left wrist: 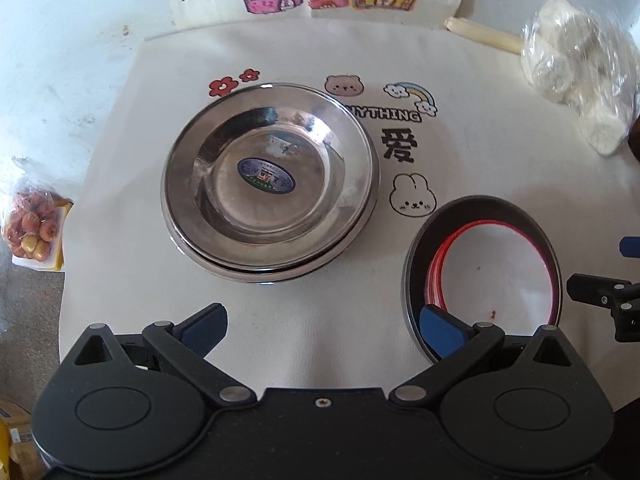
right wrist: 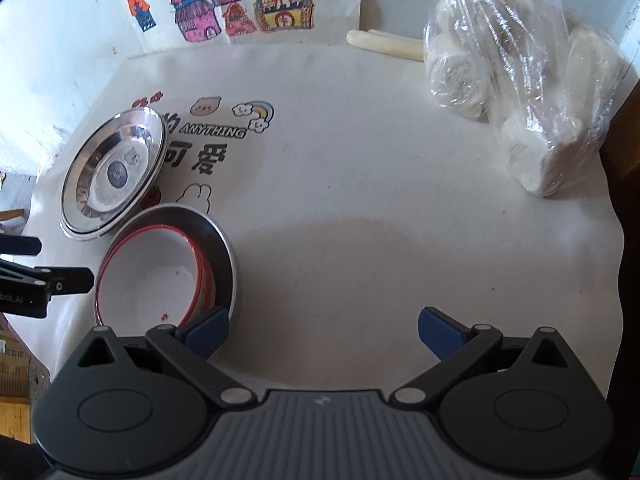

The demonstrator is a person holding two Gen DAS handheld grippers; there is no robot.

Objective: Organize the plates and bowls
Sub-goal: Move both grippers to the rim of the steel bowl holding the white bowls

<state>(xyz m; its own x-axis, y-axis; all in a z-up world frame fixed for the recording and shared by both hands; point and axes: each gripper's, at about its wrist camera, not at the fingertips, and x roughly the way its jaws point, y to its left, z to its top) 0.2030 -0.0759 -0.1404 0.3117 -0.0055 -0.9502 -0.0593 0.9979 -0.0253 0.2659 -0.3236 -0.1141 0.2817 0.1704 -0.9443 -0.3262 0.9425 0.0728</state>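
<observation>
**A:** Where are your two grippers right now?

**B:** Your left gripper (left wrist: 322, 330) hangs low over the white printed cloth (left wrist: 280, 304), its blue-padded fingers spread wide with nothing between them. Its right pad (left wrist: 442, 330) overlaps the near rim of the bowls in that view; I cannot tell whether it touches. Your right gripper (right wrist: 323, 330) is likewise spread wide and holding nothing, over bare cloth to the right of the bowls.

**A:** And the dishes?

**B:** The steel plates (left wrist: 270, 182) sit stacked near the middle of the cloth, straight ahead of your left gripper (a blue oval sticker marks the centre of the top one). Just beside them, nearer you and to the right, is a dark-rimmed metal bowl (left wrist: 416, 256) with red-rimmed white bowls (left wrist: 500, 272) nested inside. From your right wrist camera, plates and bowls are at the left, with the bowls close to that gripper's left pad (right wrist: 208, 330).

**A:** Anything else around?

**B:** A clear plastic bag of white buns (right wrist: 524, 100) at the far right corner, a pale stick (right wrist: 384, 44) beside it, coloured house drawings (right wrist: 224, 4) at the back, and a packet of small orange fruit (left wrist: 34, 228) off the cloth's left edge.
</observation>
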